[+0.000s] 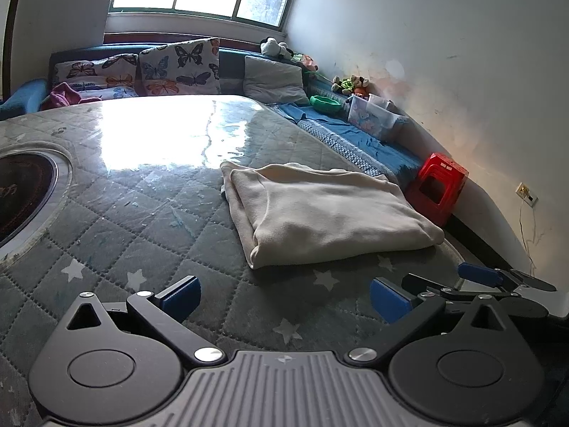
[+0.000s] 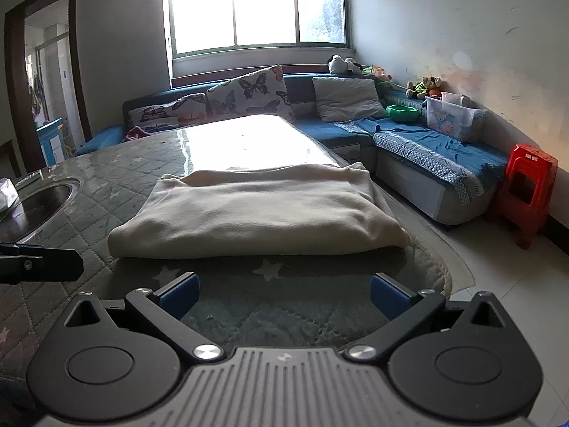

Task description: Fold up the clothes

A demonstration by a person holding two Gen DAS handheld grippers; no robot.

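Note:
A cream garment [image 1: 327,213] lies folded into a thick rectangle on the quilted grey table cover [image 1: 142,220]. It also shows in the right wrist view [image 2: 259,213], straight ahead. My left gripper [image 1: 284,299] is open and empty, a short way in front of the garment's near edge. My right gripper [image 2: 284,297] is open and empty, just short of the fold's near edge. The right gripper also shows at the right edge of the left wrist view [image 1: 490,277].
A round inset burner [image 1: 21,192] sits in the table at the left. A red plastic stool [image 2: 526,192] stands on the floor to the right. A blue sofa [image 2: 426,153] with cushions, a green bowl and a clear box runs behind.

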